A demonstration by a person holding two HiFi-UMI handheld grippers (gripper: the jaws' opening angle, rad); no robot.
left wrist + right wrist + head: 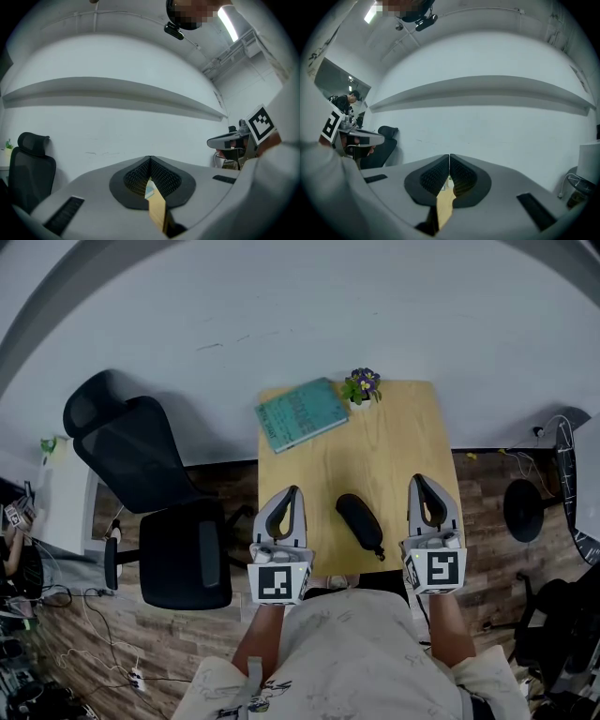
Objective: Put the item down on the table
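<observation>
Reading the right gripper (449, 157) as closed on nothing: its grey jaws with black ribbed pads meet at the tips, and only bare wood shows through the gap behind them. Left gripper (150, 159) is the same, pads together and empty. Both are held level over the near edge of the small light-wood counter (394, 442), one on either side of the item rather than on it.

The black oblong case (360, 524) lies flat on the counter between them, slightly angled, touching neither. I'd call the put-down done; empty closed jaws fit a neutral pose with nothing left to carry.

Further out, a teal book (301, 413) and a small potted plant with purple flowers (361, 386) sit at the far edge, well apart from the case, so they don't crowd it. A black mesh office chair (155, 493) stands left of the counter.
</observation>
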